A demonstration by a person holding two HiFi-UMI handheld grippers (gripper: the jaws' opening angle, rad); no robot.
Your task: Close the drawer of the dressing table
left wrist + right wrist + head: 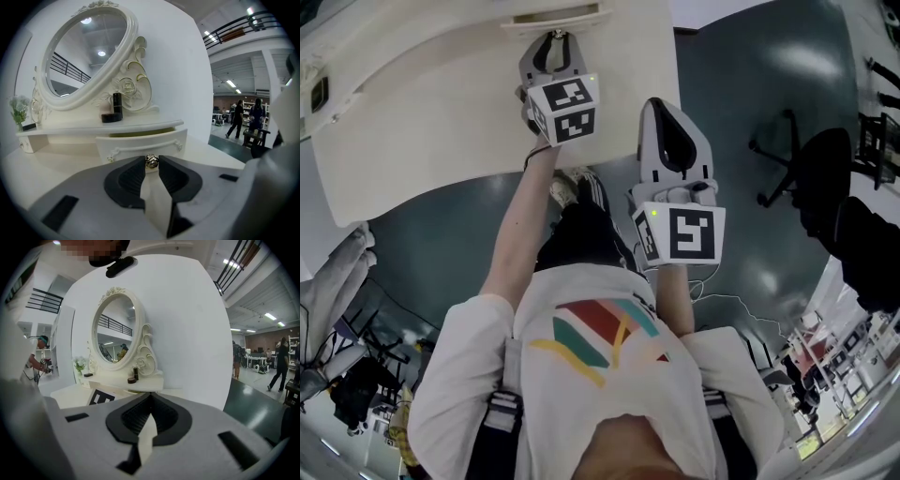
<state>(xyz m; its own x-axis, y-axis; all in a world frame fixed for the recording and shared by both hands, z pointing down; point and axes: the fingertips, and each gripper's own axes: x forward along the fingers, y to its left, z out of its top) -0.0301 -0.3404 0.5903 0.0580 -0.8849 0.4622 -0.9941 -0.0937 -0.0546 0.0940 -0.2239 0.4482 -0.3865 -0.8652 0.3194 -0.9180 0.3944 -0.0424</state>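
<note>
Left gripper point(151, 165) is pinching the ajar drawer's point(140, 142) knob point(151, 161), centre frame — right gripper point(150, 398) is hovering, fingers point(165, 416) together, empty.

Workshop hall — mezzanine railing point(241, 26)

Head cam looks steeply down from overhead onto the dressing table point(441, 112) top, the left gripper view sits low and right up against the drawer knob point(151, 161) facing the mirror point(86, 54), and the right gripper view faces that same mirror from further back.
</note>
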